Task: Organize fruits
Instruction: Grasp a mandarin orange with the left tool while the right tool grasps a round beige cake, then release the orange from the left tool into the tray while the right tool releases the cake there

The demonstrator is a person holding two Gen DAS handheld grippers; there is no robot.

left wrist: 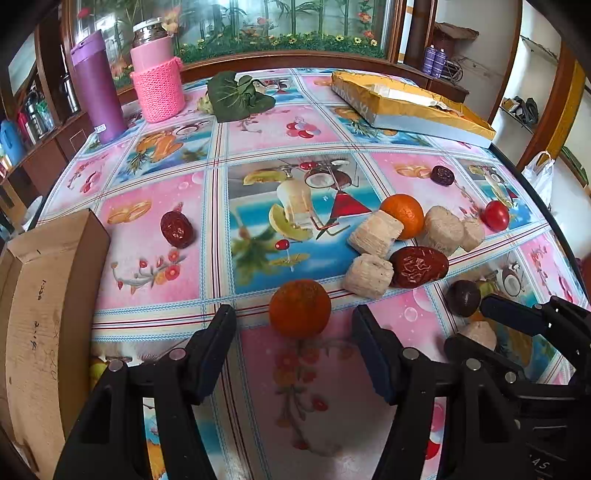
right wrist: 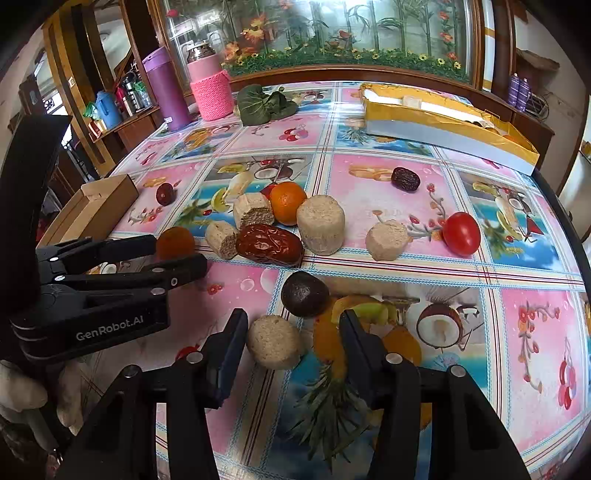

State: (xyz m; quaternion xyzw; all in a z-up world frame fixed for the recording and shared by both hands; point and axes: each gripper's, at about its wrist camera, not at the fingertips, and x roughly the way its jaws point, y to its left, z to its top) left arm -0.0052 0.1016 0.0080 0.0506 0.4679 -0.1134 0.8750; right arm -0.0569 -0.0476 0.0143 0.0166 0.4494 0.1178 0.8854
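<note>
Two tongs, both part open, holding nothing: left tongs [left wrist: 295, 325] straddle the near orange [left wrist: 300, 308]; right tongs [right wrist: 291, 332] flank a beige block [right wrist: 275, 342], left pad touching. Risks: orange rolling off; block nudging the dark fruit [right wrist: 304, 293] beyond it. Cardboard box [left wrist: 44, 302] left of orange; big date [left wrist: 419, 266] right, crowding.

A purple tumbler [left wrist: 96, 88] and a pink jar in a knitted pink sleeve [left wrist: 157, 79] are standing at the far left of a table covered by a fruit-print oilcloth [left wrist: 155, 258]. Dark green leaves [left wrist: 236, 96] are lying just beside the jar. Behind them, a glass panel painted with bamboo and flowers [left wrist: 258, 26] is lining the wall, while two purple bottles [left wrist: 434, 61] are sitting on a side shelf.
</note>
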